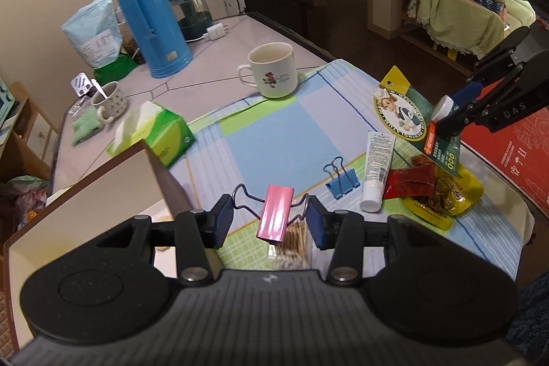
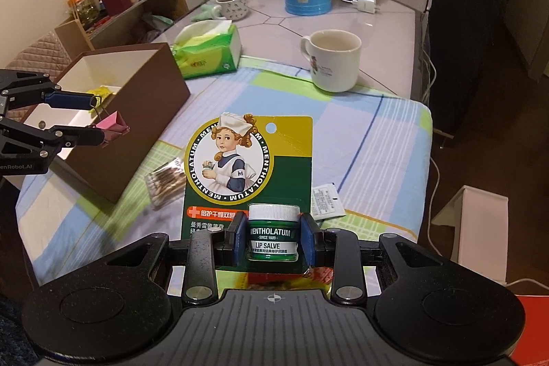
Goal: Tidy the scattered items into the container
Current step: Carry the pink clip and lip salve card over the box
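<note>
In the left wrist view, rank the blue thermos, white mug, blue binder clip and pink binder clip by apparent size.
1. blue thermos
2. white mug
3. pink binder clip, enlarged by nearness in the left tool
4. blue binder clip; the true order of the clips is unsure.

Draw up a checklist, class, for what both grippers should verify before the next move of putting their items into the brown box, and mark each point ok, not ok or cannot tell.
1. Left gripper holds the pink binder clip by its wire handles: ok.
2. Right gripper is clamped on the lip salve pack at the jar: ok.
3. Brown box is open on top: ok.
4. Pink clip is over the box opening: not ok; it hangs beside the box's near wall.
5. Room left inside the box: cannot tell; only a yellow item shows inside.
6. Cotton swab packet lies clear of the box: ok.
</note>
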### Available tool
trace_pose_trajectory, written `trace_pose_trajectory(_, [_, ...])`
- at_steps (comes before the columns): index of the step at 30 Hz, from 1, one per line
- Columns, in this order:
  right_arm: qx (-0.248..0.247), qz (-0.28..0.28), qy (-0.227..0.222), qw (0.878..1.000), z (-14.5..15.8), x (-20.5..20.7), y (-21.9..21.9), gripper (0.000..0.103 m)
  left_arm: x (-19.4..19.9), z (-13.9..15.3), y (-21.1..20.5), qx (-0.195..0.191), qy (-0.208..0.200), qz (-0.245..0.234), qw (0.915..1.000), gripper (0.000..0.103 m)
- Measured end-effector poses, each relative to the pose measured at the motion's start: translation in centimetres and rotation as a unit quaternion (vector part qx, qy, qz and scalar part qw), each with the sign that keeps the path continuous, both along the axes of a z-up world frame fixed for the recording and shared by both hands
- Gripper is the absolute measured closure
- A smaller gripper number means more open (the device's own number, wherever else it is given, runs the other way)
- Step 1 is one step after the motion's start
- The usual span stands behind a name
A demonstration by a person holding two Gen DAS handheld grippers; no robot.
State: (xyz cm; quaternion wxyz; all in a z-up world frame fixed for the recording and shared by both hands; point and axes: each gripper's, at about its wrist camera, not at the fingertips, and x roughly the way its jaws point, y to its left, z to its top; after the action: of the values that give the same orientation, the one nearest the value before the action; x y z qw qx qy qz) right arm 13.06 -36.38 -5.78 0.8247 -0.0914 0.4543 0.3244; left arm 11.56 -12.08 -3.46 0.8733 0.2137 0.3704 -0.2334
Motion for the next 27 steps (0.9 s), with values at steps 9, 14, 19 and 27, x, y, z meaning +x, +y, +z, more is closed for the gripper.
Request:
trace_pose_trajectory(9, [-0.004,0.014,-0.009,1.000,1.1,-1.9,2.1,0.071,-2.1,1.7,2.6,-0.010,-0.019,0.007,0.9997,0.062])
trace_pose_trajectory(14, [-0.006,0.028,-0.021,0.999,2.2,-2.8,4.1,0.071,-3.4,3.2,5.2,-0.023,-0.030,0.013,0.9992,0.062])
trace_pose_trajectory(19, [-0.002,0.047,-0.043,0.998,4.0,-3.0,6.9,0.071,-4.4,5.3,9.4,-0.024,-0.047,0.028,0.9982,0.062])
trace_pose_trajectory(27, [0.022,0.109,-0.082,0.990,7.1,-3.1,15.1,0.071,-4.2,7.7,18.1,0.030,-0.075,0.070,0.9942,0.062])
